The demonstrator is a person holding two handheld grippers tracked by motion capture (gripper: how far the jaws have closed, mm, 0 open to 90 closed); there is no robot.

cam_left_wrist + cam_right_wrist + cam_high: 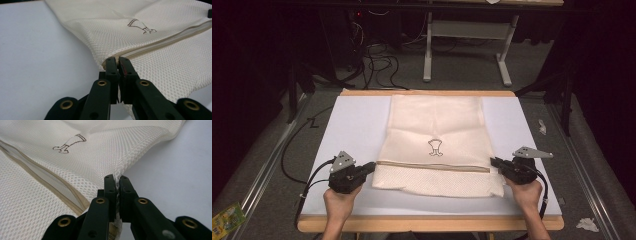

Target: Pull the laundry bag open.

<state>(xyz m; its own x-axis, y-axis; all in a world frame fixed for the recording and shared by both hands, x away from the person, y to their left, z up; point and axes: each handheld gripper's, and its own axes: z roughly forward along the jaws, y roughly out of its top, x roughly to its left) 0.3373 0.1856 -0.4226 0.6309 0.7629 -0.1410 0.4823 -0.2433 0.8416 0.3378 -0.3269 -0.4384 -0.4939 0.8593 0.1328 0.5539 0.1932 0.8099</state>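
Observation:
A cream mesh bag [437, 135] with a small drawn emblem [435, 147] lies flat on the white board [352, 130]. A tan zipper [432, 166] runs across its near part. My left gripper [373, 166] is shut on the bag's left edge at the zipper's end; in the left gripper view the jaws [117, 60] pinch the mesh bag [150, 37] beside the zipper [162, 41]. My right gripper [493, 162] is shut on the right edge; in the right gripper view the gripper [116, 178] clamps the seam of the bag [75, 162], zipper [37, 173] to its left.
The board has wooden strips at its far edge [427, 93] and near edge [427, 223]. Cables [379, 65] and a table frame [467, 45] stand on the floor behind. Crumpled paper [587, 224] lies at the right, a green packet [226, 217] at the bottom left.

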